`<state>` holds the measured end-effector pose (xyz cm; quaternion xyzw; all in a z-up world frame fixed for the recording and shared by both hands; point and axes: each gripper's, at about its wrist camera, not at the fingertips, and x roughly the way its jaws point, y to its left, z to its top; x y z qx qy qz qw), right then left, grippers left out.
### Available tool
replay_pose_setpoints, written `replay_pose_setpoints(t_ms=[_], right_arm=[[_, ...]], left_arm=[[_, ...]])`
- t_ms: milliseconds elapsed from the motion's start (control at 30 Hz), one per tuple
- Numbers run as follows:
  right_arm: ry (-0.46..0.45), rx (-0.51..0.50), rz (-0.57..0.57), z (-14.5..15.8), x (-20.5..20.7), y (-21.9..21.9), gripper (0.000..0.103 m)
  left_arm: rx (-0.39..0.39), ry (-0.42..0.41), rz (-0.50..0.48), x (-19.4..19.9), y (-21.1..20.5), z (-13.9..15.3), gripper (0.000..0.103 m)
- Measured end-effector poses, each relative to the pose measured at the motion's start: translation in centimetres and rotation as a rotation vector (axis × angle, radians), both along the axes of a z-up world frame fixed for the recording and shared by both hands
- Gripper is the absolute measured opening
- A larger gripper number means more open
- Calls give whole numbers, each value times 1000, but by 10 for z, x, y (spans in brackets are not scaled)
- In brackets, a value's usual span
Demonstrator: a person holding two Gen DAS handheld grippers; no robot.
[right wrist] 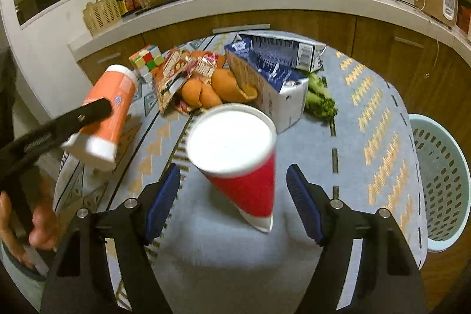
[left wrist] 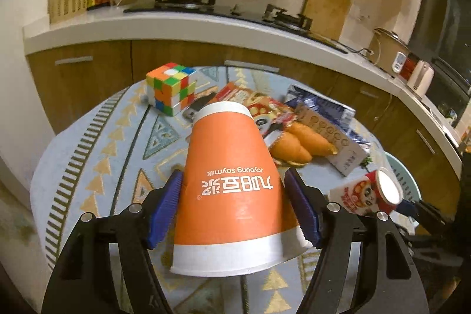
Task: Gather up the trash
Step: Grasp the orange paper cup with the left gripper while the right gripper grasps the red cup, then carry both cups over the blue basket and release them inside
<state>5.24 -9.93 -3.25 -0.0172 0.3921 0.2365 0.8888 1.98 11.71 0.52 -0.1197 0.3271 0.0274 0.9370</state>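
Currently held: the left tongs are clamped across an orange cup, mouth toward the camera, lifted clear of the worktop and on the far side of it from the basket.
Right tongs: spread, with a gap on each side of a red cup that leans between them, nearer the basket than the orange one; I cannot tell whether it rests on the cloth.
Slip risk: the orange cup tapers away from the pads, so a light squeeze could likely let it slide forward and drop.
Crush risk: thin paper walls may buckle if the squeeze is too hard.
Red cup risk: tilted and ungripped, it could roll or be knocked aside if one pad meets it first.
Drop-off risk: the basket stands beside the worktop edge, so letting go too early would probably land a cup on the floor.
Mix-up risk: cartons, wrappers and a puzzle cube lie farther from the basket; the cube is no rubbish.
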Motion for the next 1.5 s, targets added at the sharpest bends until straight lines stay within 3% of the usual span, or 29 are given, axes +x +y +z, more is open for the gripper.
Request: replay_pose_setpoints(t_ms=[67,367,600,800,1067,1267,1500], right_arm=[[12,-4,13,1,4,2,38],[-141,14,-60,45,-6,-31,37],[-209,20,-229,71,5,-100,37],[-205,43,-370,70,18,-169,37],[-107,66,-543,33,39,-258,37],[-13,30,-581,-7,50,-281,37],[137,35,-615,-53,66,-306,38]], left_arm=[[4,-24,-17,-4,-6,8,67],[21,-120,-103,-8,-42,42,66],[30,-177,-222,10,-97,62,66],[56,-184,-339,35,-162,65,66],[80,-97,-482,86,-252,36,66],[90,-12,-552,120,-305,5,66],[88,90,-602,143,-337,-32,66]])
